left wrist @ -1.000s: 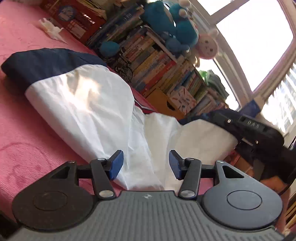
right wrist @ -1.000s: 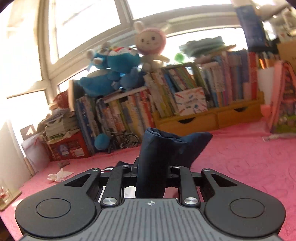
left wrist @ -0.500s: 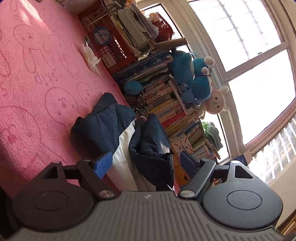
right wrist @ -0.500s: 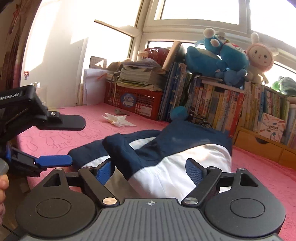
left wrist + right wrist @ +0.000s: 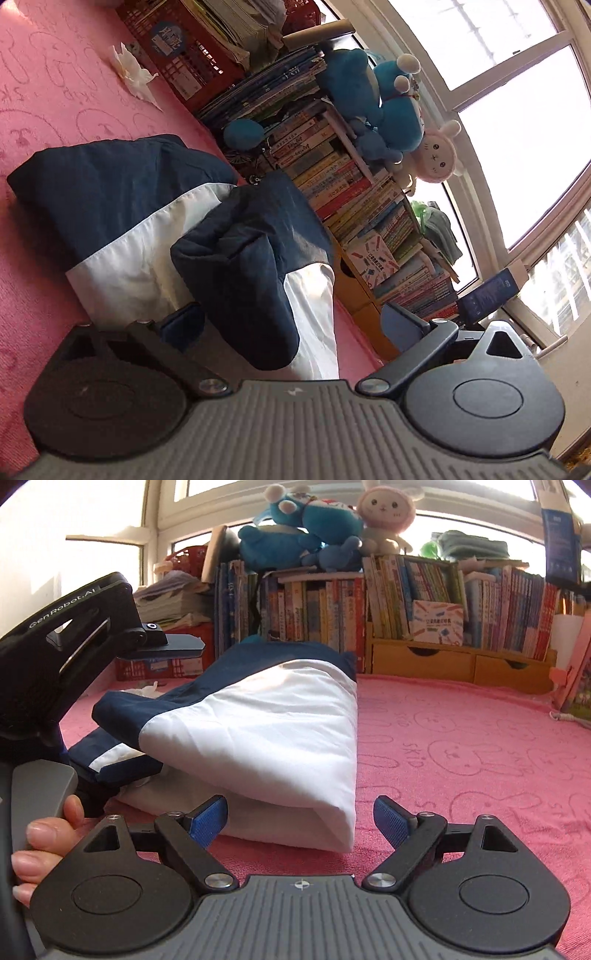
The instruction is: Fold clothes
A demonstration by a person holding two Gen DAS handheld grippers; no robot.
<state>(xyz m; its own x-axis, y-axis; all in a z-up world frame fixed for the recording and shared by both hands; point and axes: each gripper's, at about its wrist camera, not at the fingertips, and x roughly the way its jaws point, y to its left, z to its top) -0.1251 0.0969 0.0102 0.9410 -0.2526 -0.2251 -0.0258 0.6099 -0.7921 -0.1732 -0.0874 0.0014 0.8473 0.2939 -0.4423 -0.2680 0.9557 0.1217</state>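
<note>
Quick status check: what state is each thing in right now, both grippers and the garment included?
Left gripper: open, jaws just widened, nothing pinched.
Right gripper: open, holding nothing.
Garment: released, lying folded over on the pink mat, navy part lumpy on top.
Tissue: crumpled, loose on the mat.
Plush toys: sitting on top of the books.

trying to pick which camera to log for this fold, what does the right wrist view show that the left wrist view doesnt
Only the right wrist view shows the left tongs from outside, standing wide open at the garment's left side, a hand on the handle, the wooden drawers and open pink blanket to the right.

Only the left wrist view shows the crumpled tissue clearly and the garment's rolled navy end close up.

Both show the navy and white garment lying folded on the blanket, the plush toys on the books, and open tongs gripping nothing.
</note>
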